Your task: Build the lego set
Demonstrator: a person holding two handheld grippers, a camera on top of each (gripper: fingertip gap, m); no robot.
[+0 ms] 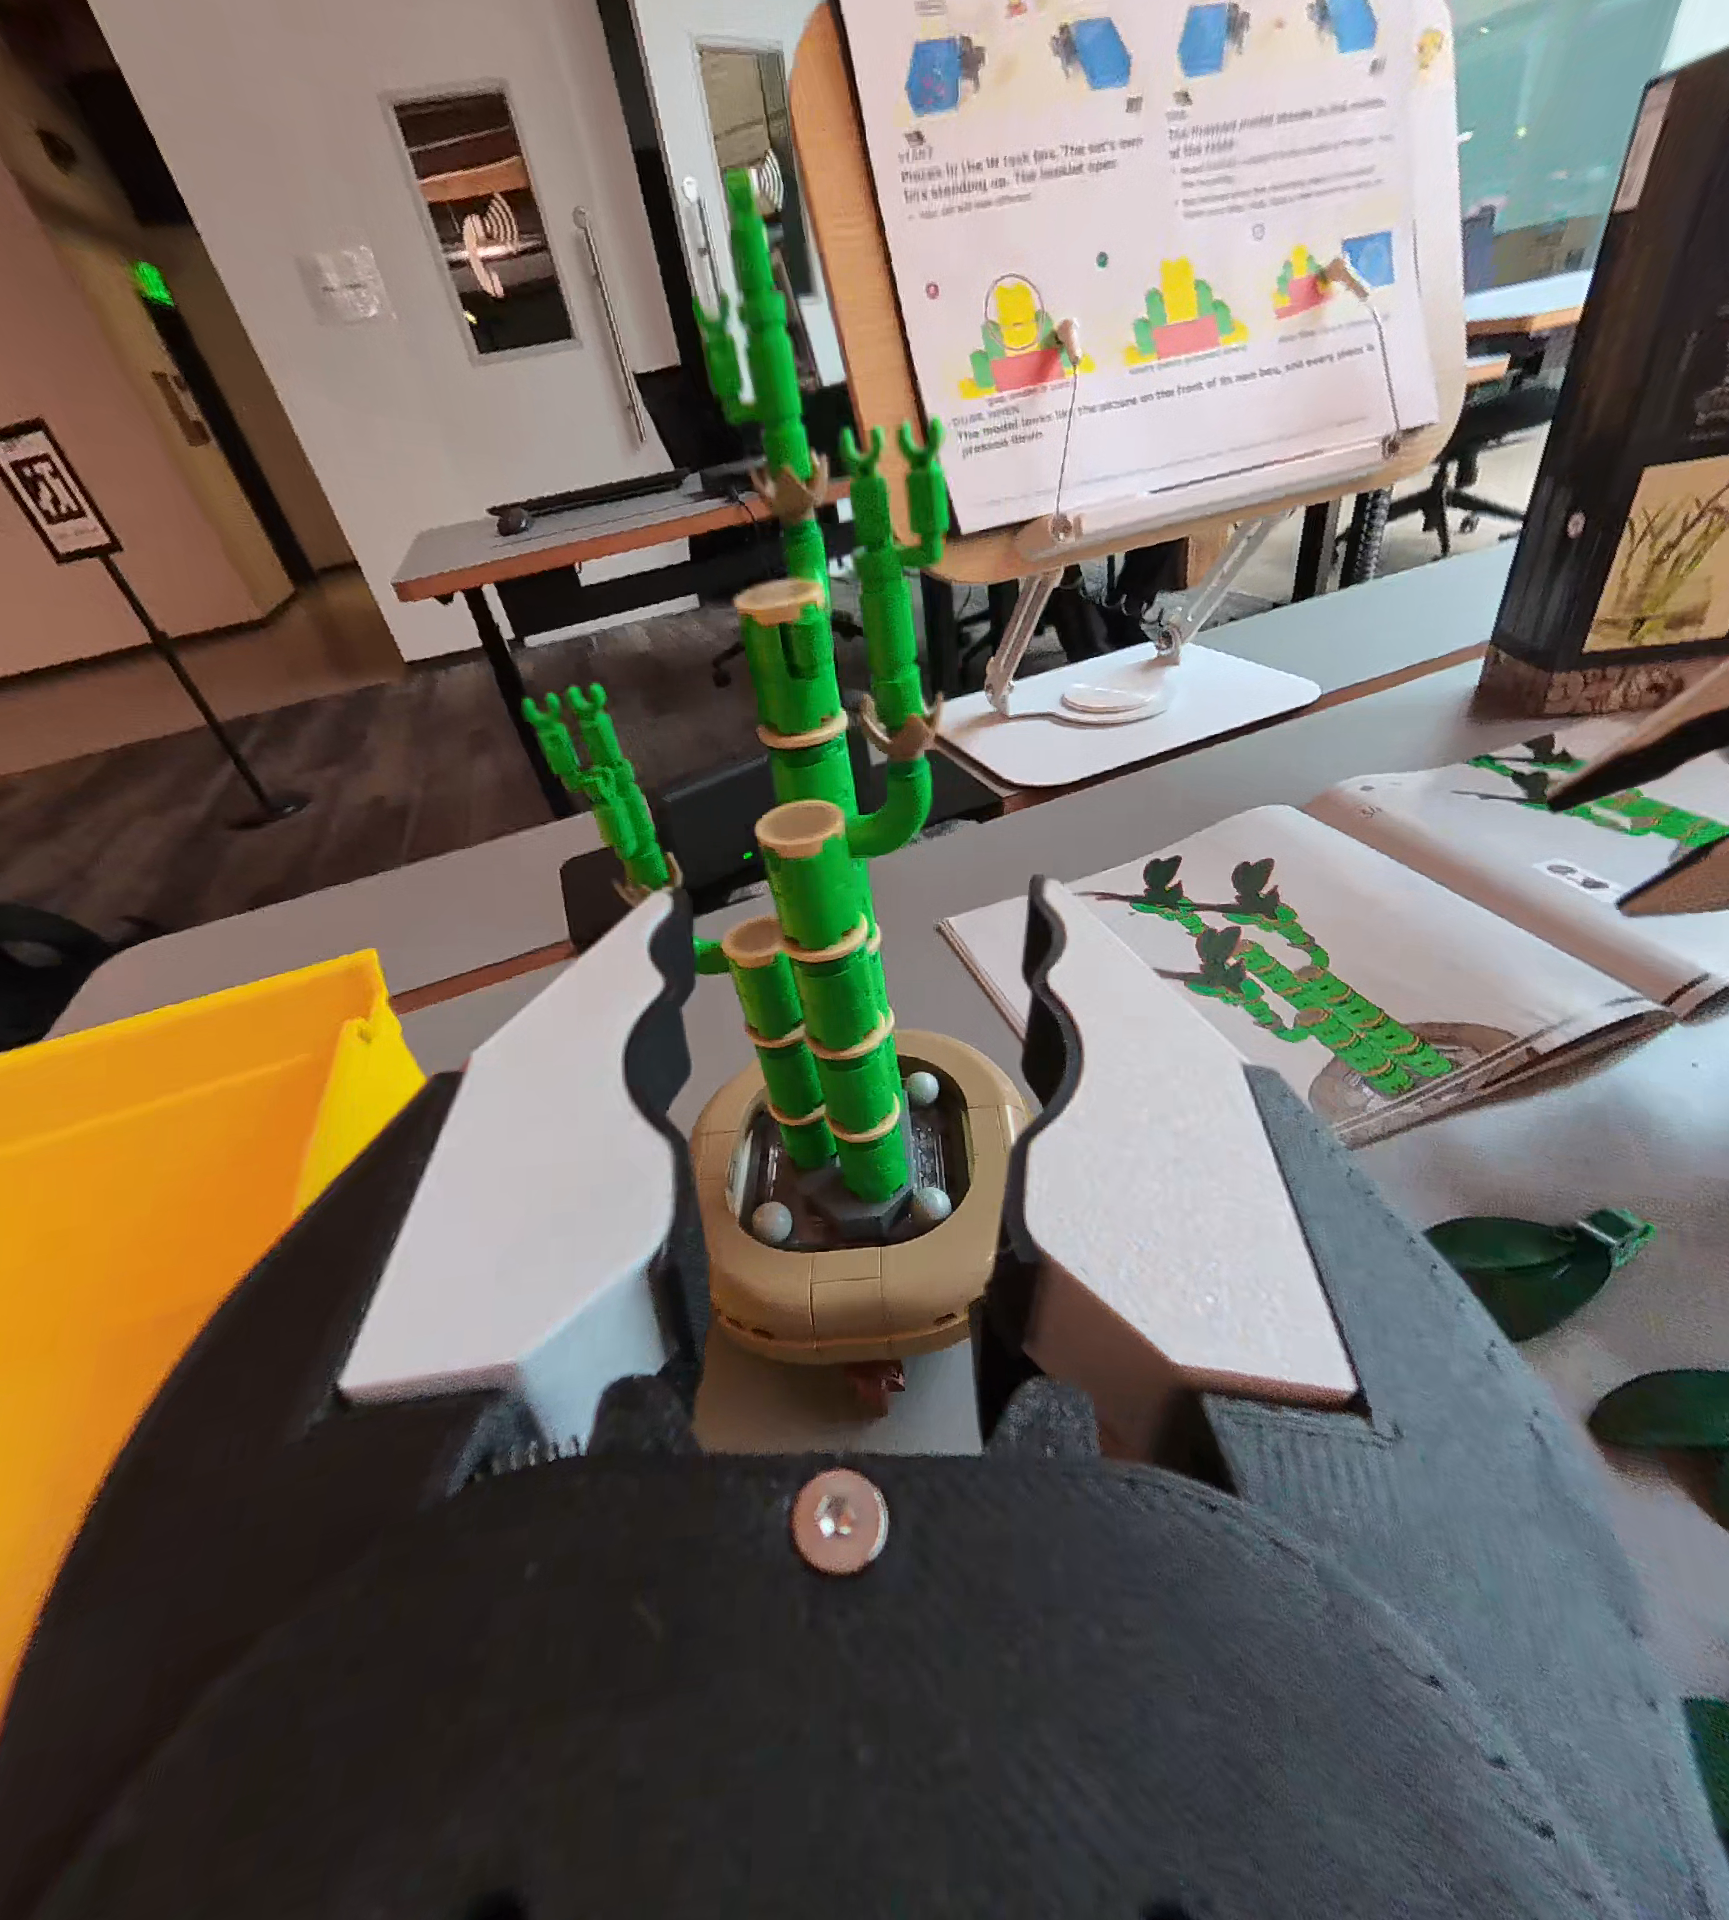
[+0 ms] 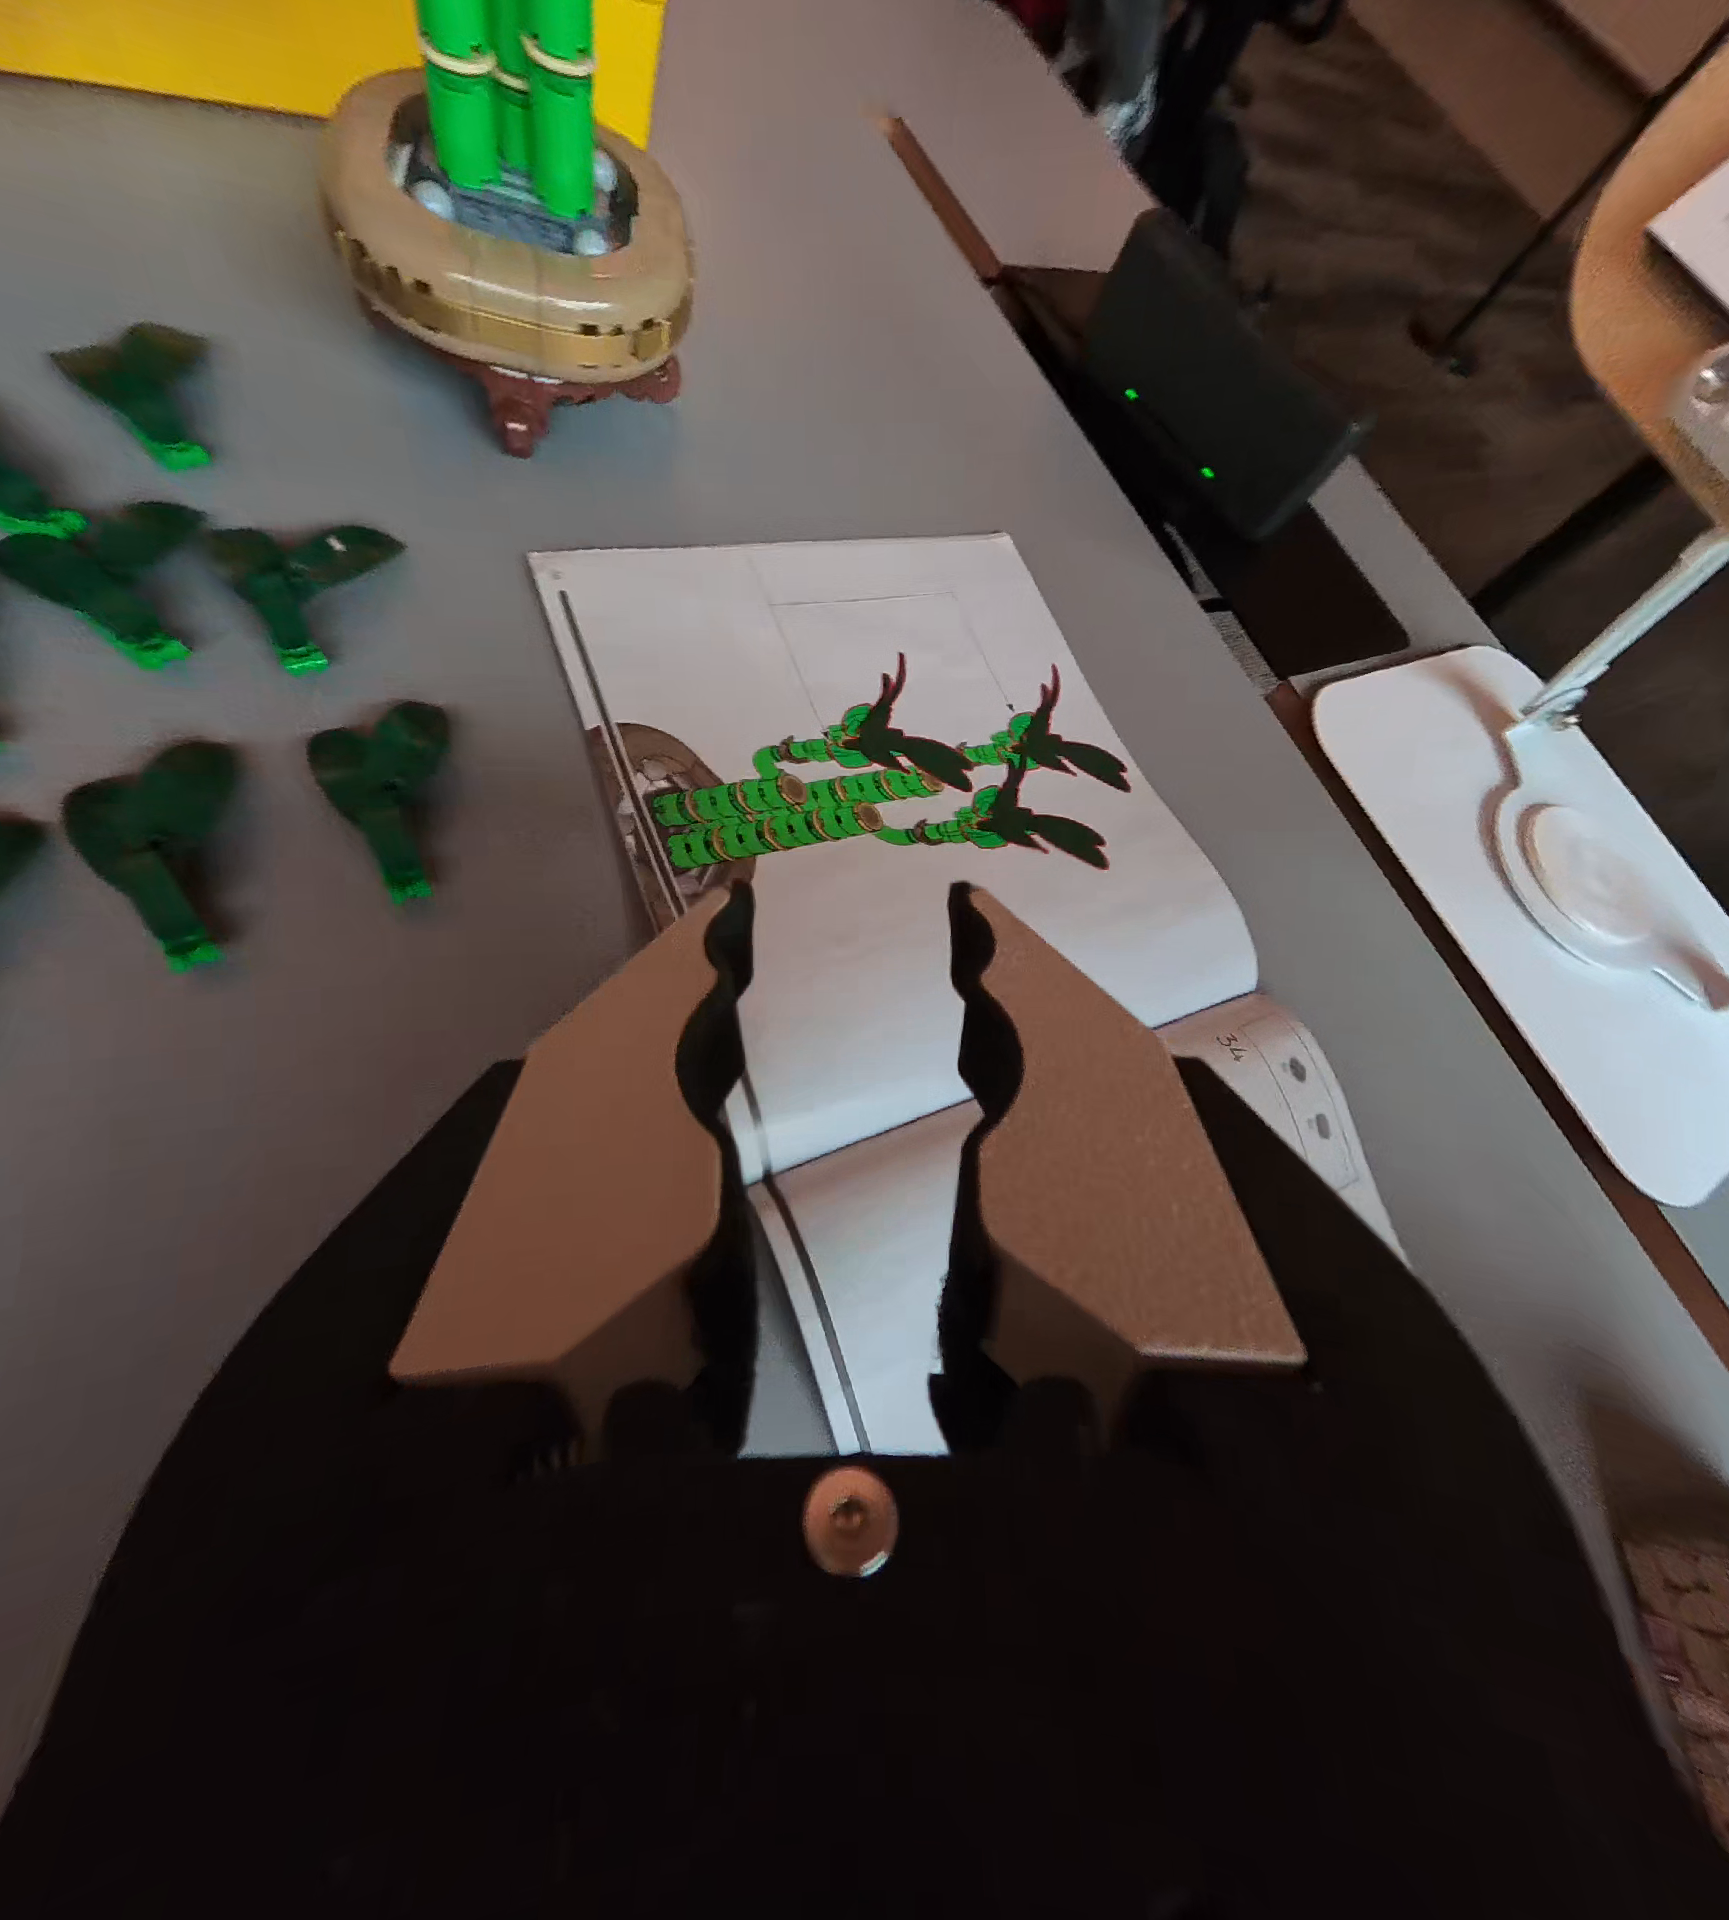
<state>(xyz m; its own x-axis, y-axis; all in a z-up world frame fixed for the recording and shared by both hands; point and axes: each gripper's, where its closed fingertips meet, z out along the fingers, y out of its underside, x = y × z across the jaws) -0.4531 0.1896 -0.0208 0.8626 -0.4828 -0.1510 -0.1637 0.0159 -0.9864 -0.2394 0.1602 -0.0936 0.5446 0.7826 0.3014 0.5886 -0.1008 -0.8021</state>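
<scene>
A green lego bamboo model point(image 1: 824, 935) stands upright in a tan oval pot point(image 1: 839, 1299) on the grey table. In the left wrist view the pot shows between my left gripper's point(image 1: 855, 899) white fingers, which are open and empty. The right wrist view shows the pot point(image 2: 507, 281) at the far left with no fingers touching it. Several dark green leaf pieces point(image 2: 153, 842) lie loose on the table; they also show in the left wrist view point(image 1: 1525, 1268). My right gripper point(image 2: 847, 894), with brown fingers, is open and empty above the open instruction booklet point(image 2: 943, 987).
A yellow bin point(image 1: 112, 1195) stands left of the pot. A book stand holding a printed sheet point(image 1: 1151, 260) rests on a white base point(image 2: 1566, 914) past the table's far edge. A dark lego box point(image 1: 1691, 416) stands at the far right. A black device point(image 2: 1213, 384) sits beyond the edge.
</scene>
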